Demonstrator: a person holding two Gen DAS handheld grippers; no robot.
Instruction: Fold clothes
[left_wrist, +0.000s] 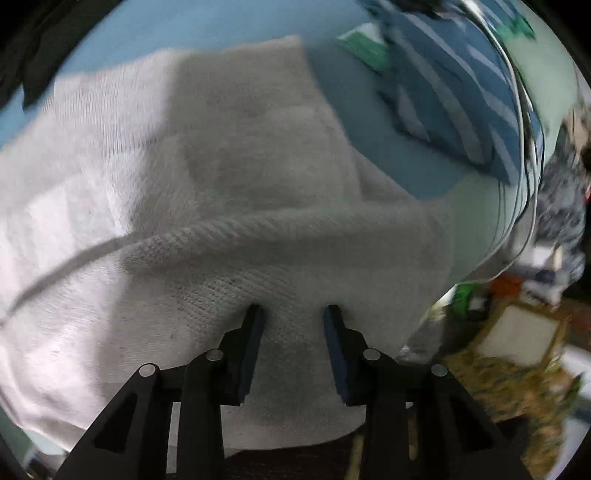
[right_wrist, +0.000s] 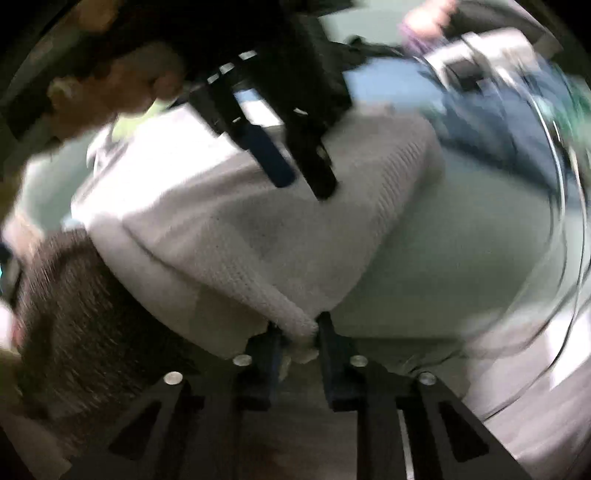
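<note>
- Knit (left_wrist: 229, 206): white, chunky ribbed, partly folded into layers. Lies on the table (left_wrist: 406, 155), spread from the near edge toward the middle; near hem hangs a bit over the edge by the right gripper.
- Handling, my read: soft, floppy, light-ish but bulky. Won't hold a crease alone, layers likely slide on each other. Grippy weave, not slippery, not fragile.
- Best hold: the thick rolled hem (right_wrist: 273, 299), or a corner through all layers; a mid-panel pinch would only lift the top layer.
- R gripper (right_wrist: 295, 325): clenched on the hem at the near edge, cloth bunched between the pads. Pose: pitched down, low by the edge.
- L gripper (left_wrist: 291, 314): part open, pads not pressing; tips on or just above the knit, can't tell which. Nothing grasped. Pose: steep nose-down over the top layer, the person's hand (right_wrist: 114, 88) behind it.
- Striped blue cloth (left_wrist: 454, 92) at far right of the table, well apart.
</note>
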